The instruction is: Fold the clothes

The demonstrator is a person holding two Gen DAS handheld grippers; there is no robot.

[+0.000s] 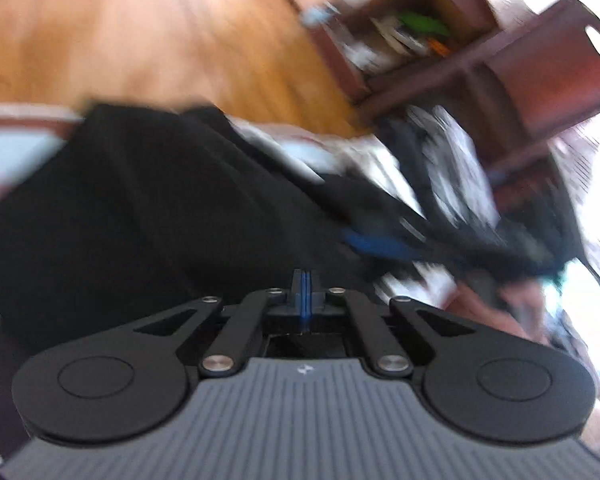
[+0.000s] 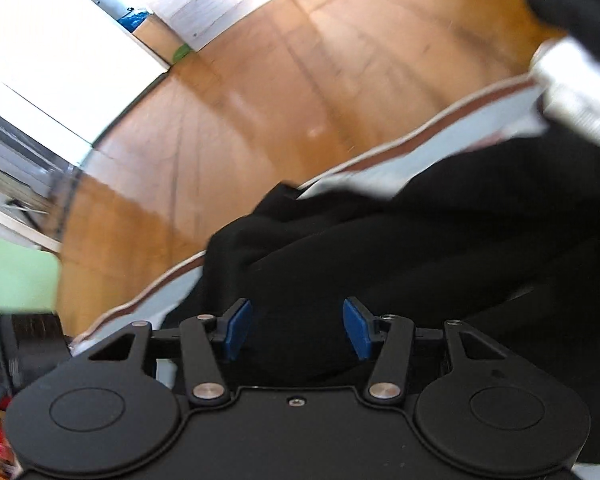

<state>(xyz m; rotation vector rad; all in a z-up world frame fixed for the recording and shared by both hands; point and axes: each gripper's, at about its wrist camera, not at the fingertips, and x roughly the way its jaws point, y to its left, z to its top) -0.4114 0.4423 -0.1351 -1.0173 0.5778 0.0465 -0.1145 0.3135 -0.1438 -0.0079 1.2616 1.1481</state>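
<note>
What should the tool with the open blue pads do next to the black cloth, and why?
Probably close. The right tool has its blue pads standing apart with a fold of the crumpled black cloth between them, not yet pinched. The left tool is shut and seems to hold nothing, so closing the right one would likely get a grip for folding.

A black garment [image 1: 132, 208] is seen spread in rumpled folds across the left and centre of the left wrist view. In the right wrist view the same black cloth [image 2: 420, 248] is heaped over the lower right, draped on a pale bench [image 2: 480, 120].
</note>
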